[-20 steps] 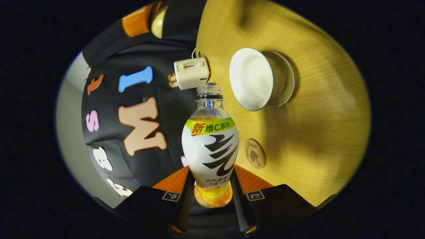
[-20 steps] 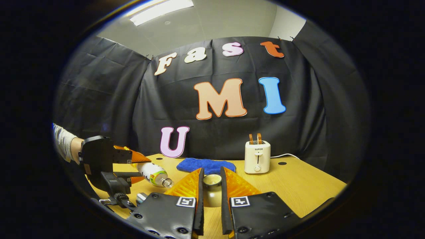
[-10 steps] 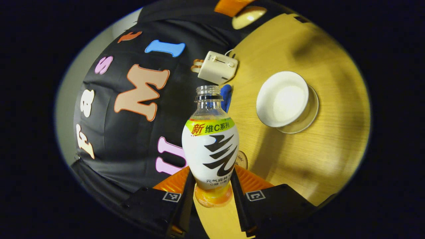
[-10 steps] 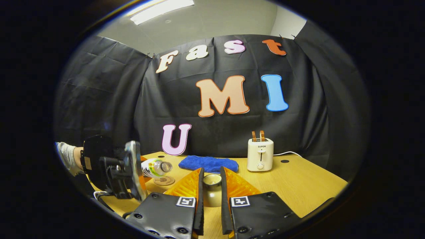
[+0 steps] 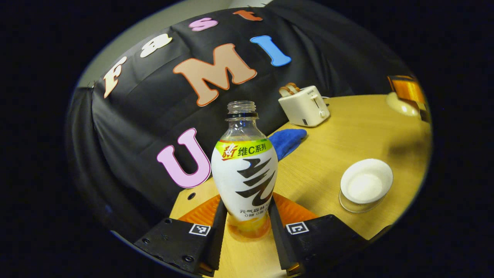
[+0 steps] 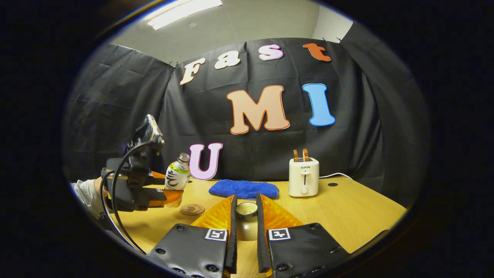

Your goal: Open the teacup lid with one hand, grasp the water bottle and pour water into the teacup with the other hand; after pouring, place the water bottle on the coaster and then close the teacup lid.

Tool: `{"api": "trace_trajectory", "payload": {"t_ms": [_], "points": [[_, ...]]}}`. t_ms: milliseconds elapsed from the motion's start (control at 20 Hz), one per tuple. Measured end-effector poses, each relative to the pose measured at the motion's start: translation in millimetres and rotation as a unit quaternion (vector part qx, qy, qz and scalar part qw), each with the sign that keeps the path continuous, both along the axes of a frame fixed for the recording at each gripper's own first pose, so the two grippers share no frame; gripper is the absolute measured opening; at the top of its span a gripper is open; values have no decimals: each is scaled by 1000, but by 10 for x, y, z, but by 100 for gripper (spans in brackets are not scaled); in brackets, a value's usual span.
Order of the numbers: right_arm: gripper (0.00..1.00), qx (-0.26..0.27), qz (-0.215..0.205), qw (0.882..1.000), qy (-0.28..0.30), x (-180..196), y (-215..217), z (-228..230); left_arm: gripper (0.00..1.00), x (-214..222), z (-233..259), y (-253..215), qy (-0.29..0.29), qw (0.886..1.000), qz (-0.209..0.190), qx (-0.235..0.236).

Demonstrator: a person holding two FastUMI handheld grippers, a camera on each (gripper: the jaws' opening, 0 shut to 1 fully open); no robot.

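My left gripper [image 5: 247, 206] is shut on a capless water bottle [image 5: 245, 173] with a white label, held upright just above the table. In the right gripper view the bottle [image 6: 176, 177] and left gripper [image 6: 168, 194] hover beside a round cork coaster [image 6: 192, 209]. The white teacup [image 5: 366, 184] stands uncovered on a glass saucer at the right. My right gripper [image 6: 246, 201] is shut on the cream teacup lid [image 6: 246, 218], held in the air. Far right in the left gripper view, the right gripper [image 5: 408, 92] carries the lid [image 5: 401, 106].
A white toaster [image 6: 304, 177] with two slices stands at the back of the wooden table [image 6: 347, 216]. A blue cloth [image 6: 243, 189] lies left of it. A sleeved hand [image 6: 87, 193] holds the left gripper near the table's left edge.
The bottle has swung from lying tilted toward the cup to upright, and the left gripper has drawn back from the cup to beside the coaster. The right gripper has kept still with the lid.
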State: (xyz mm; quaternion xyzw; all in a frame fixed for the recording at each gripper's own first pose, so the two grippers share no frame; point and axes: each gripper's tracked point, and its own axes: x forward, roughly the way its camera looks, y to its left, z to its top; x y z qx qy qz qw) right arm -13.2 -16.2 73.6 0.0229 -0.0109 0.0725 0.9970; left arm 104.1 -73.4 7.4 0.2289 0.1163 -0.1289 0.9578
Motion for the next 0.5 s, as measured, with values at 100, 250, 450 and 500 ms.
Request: {"api": "trace_trajectory", "payload": {"t_ms": [100, 250, 450, 500], "points": [[26, 3, 2, 1000, 2, 3, 10, -3, 56, 96, -17, 18, -1, 999, 14, -42], [26, 1, 1, 1000, 5, 17, -8, -28, 55, 252, -99, 67, 8, 992, 35, -120], [26, 14, 4, 1000, 10, 30, -28, -46, 53, 464, -147, 209, 9, 971, 71, -230], [24, 14, 2, 1000, 10, 41, -51, -43, 55, 502, -137, 231, 0, 966, 76, -249]]}}
